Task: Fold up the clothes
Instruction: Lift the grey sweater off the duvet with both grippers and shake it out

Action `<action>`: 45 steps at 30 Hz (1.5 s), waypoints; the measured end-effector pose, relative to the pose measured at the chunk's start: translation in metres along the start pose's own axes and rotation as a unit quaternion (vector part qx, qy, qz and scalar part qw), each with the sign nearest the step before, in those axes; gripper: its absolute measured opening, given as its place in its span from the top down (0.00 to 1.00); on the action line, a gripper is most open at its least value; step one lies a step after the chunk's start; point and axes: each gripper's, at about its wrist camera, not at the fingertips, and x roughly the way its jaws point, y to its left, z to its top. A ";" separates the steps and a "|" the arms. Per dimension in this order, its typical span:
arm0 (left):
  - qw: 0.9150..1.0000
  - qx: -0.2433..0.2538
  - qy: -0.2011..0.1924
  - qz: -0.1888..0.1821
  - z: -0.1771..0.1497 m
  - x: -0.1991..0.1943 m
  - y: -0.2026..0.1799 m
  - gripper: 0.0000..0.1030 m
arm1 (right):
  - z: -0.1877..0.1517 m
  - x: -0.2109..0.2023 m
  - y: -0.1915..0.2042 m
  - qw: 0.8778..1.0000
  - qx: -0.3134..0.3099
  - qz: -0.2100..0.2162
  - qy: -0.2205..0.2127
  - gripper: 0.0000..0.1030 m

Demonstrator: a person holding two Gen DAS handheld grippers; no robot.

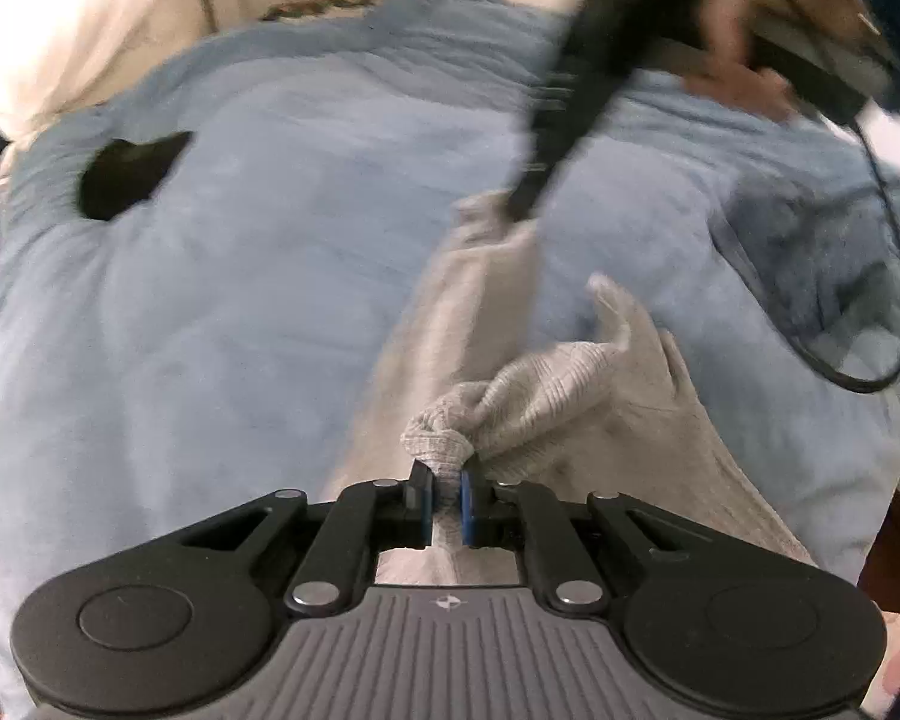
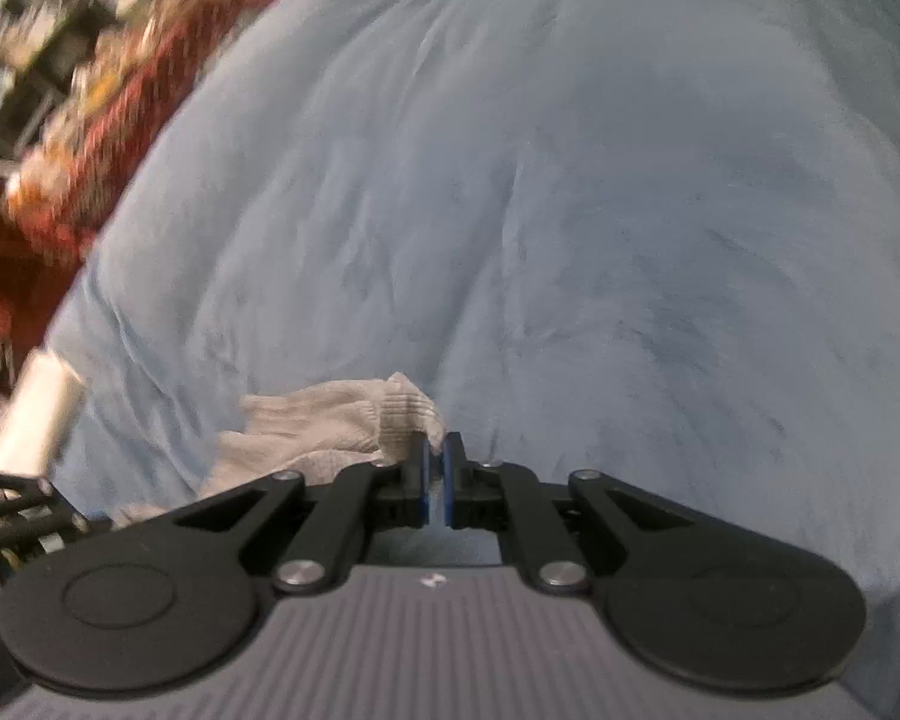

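**Stretching a grey garment out over the bed, one corner per gripper**

Covering basically everything is a big blue blanket (image 1: 222, 324) on the bed, soft and rumpled, which I'd guess is why the cloth is being held up rather than dragged flat across it.

Next down in size is the grey garment (image 1: 450, 312). It runs as a long strip from the near edge toward the middle of the bed, partly lifted, with ribbed knit bunched at both held ends. Can't tell what kind of clothing it is.

The left gripper (image 1: 448, 501) has its fingers pinched on a wad of that ribbed edge, right at the near end. The right gripper (image 2: 433, 483) is doing the same at the far end, fingers clamped on a ribbed corner (image 2: 405, 414). Holding both ends like that looks like it keeps the strip taut so it can be laid straight or doubled over; which one, the views don't settle.

Smallest bit: a dark patch (image 1: 129, 174) sits on the blanket off to the left, well apart.
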 end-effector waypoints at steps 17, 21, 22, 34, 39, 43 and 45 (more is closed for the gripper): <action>0.973 -0.005 -0.199 0.117 0.096 -0.212 0.069 0.92 | -0.030 -0.281 0.100 0.953 0.043 0.026 -0.297 0.96; 0.968 0.021 -0.222 0.118 0.106 -0.242 0.068 0.92 | -0.045 -0.319 0.130 0.943 0.028 0.019 -0.332 0.96; 0.967 0.027 -0.225 0.115 0.106 -0.248 0.067 0.92 | -0.049 -0.327 0.136 0.941 0.027 0.020 -0.336 0.96; 0.979 0.049 -0.192 0.045 0.103 -0.283 0.085 0.92 | -0.102 -0.387 0.177 0.948 0.018 0.040 -0.316 0.96; 0.992 0.009 -0.124 0.010 0.081 -0.188 0.109 0.92 | -0.085 -0.318 0.153 0.966 0.047 0.045 -0.250 0.96; 0.997 -0.016 -0.077 -0.003 0.045 -0.090 0.122 0.92 | -0.068 -0.211 0.118 0.978 0.082 0.039 -0.188 0.96; 0.998 -0.029 -0.054 -0.009 0.027 -0.040 0.129 0.92 | -0.063 -0.149 0.100 0.981 0.100 0.039 -0.162 0.96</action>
